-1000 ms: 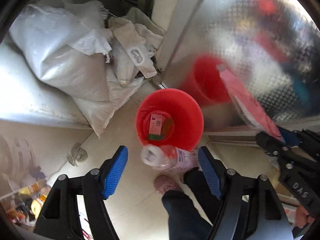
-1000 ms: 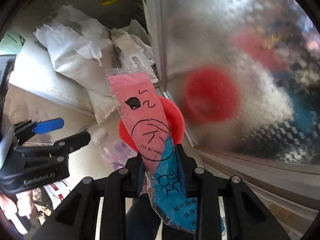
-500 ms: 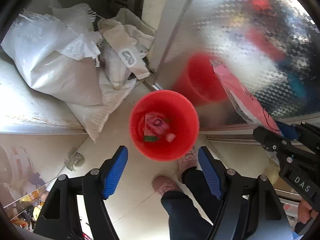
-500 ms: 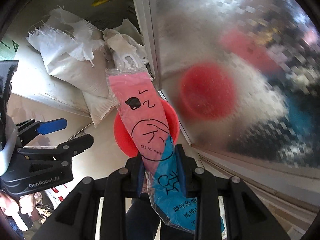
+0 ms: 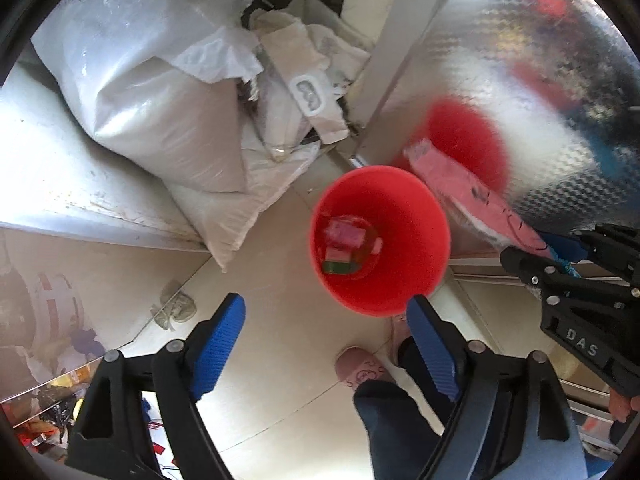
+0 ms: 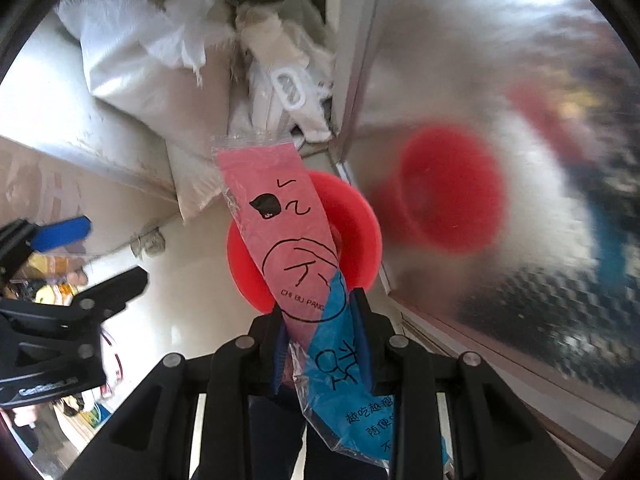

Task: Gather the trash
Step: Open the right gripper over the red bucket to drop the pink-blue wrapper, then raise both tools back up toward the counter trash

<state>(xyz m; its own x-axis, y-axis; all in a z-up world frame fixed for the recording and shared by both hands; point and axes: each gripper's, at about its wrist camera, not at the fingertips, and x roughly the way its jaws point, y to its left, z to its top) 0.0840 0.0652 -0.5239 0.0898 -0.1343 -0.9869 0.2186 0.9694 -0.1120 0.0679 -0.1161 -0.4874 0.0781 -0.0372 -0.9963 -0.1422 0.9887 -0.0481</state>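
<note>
A red bin [image 5: 412, 220] stands on the tiled floor beside a shiny metal panel, with pink and green trash [image 5: 344, 240] at its bottom. My left gripper [image 5: 328, 344] hangs above the floor just in front of the bin; its jaws are opening and nothing is between them. My right gripper [image 6: 320, 344] is shut on a pink and blue plastic wrapper [image 6: 288, 232] that sticks out over the red bin [image 6: 360, 224]. In the left wrist view the wrapper [image 5: 464, 192] and the right gripper [image 5: 560, 256] show at the right, beside the bin.
White sacks [image 5: 152, 92] and bags lie piled on a ledge behind the bin. The metal panel [image 5: 552, 80] mirrors the bin on the right. A person's pink slippers [image 5: 360, 368] and dark trouser leg stand on the floor below the left gripper.
A clear bottle that was between the left jaws dropped into the bin, and those jaws have spread wider. Both grippers have sunk toward the bin. The right gripper still holds the wrapper.
</note>
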